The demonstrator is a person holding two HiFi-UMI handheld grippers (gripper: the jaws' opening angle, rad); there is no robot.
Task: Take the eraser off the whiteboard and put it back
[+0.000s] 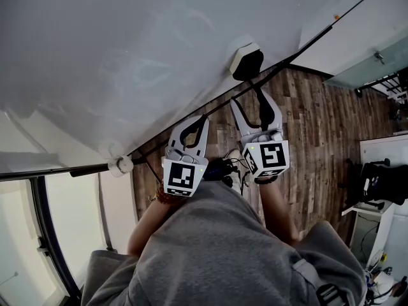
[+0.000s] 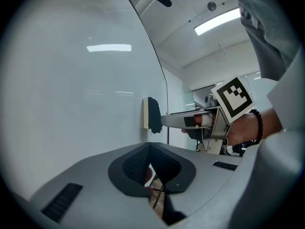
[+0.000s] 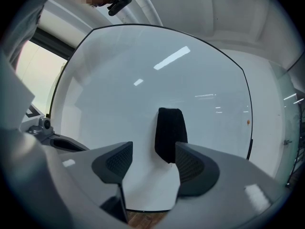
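Observation:
The eraser [image 1: 245,61], black with a pale backing, sticks to the whiteboard [image 1: 115,56] close to its dark rim. My right gripper [image 1: 252,101] is just below it and open. In the right gripper view the eraser [image 3: 170,133] shows upright beyond the gap of the right gripper [image 3: 152,162], not touched by either pad. My left gripper [image 1: 194,123] hangs lower left of the eraser, shut on nothing. In the left gripper view the left gripper [image 2: 149,149] has its pads pressed together, and the eraser [image 2: 151,114] sits side-on with the right gripper [image 2: 188,120] near it.
Wooden floor [image 1: 319,120] lies below the board. A round white fitting [image 1: 120,165] sits on the board's rim at lower left, by a window [image 1: 64,228]. A white cabinet [image 1: 382,177] with a black object stands at the right. My grey sleeves fill the bottom.

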